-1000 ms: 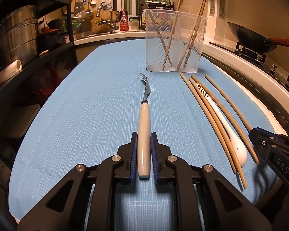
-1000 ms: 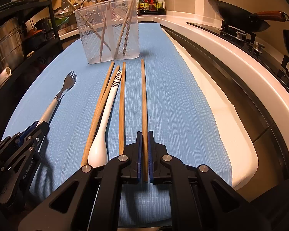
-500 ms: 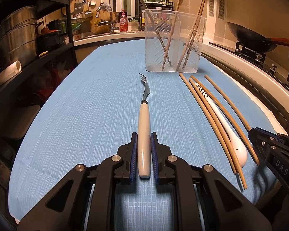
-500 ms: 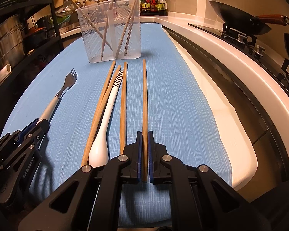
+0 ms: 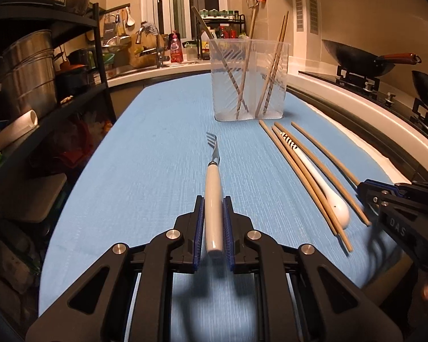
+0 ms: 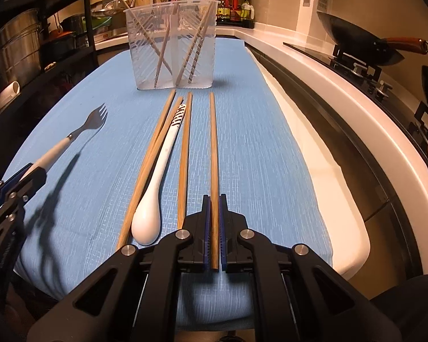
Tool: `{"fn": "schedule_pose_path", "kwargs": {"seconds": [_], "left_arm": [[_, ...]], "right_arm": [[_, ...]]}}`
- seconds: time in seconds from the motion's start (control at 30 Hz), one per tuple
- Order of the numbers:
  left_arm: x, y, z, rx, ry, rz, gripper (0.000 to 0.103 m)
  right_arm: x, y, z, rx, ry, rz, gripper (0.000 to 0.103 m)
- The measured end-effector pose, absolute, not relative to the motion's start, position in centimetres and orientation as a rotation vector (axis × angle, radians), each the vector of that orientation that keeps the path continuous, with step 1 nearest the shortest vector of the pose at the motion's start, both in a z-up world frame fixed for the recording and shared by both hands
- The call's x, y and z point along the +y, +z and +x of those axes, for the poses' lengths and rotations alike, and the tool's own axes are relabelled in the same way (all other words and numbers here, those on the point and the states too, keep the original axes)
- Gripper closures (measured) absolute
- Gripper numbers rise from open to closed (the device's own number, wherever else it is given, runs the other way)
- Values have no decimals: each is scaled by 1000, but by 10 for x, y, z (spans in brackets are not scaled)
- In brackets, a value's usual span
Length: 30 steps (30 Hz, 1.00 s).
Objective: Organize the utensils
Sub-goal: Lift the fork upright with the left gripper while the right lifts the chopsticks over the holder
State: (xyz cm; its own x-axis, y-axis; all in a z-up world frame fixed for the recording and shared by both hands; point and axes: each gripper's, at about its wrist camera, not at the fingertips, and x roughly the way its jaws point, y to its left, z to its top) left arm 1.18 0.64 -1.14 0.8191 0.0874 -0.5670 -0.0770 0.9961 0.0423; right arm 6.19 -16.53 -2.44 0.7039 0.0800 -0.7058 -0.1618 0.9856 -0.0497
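A fork (image 6: 71, 138) is seen left of chopsticks (image 6: 184, 154) and a spoon (image 6: 157, 182) laid before a container (image 6: 172, 47) on the cloth (image 6: 256, 148).

Two low wrist views side by side, facing along the blue cloth (image 5: 157, 171) — both sharing the clear holder (image 6: 172, 48).

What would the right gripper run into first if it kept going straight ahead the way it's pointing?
Probably the clear utensil holder. The right gripper, shut on a chopstick, points toward the holder's right part, with only blue cloth between; the chopstick's tip would touch first.
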Motion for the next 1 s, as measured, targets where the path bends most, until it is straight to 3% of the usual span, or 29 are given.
{"fn": "schedule_pose_path", "kwargs": {"seconds": [0.5, 1.0], "left_arm": [[21, 43, -6, 508, 103, 10, 90], [53, 95, 32, 554, 2, -139, 90]], "right_arm": [[-183, 43, 24, 649, 124, -102, 97], [-212, 147, 70, 599, 198, 3, 97]]}}
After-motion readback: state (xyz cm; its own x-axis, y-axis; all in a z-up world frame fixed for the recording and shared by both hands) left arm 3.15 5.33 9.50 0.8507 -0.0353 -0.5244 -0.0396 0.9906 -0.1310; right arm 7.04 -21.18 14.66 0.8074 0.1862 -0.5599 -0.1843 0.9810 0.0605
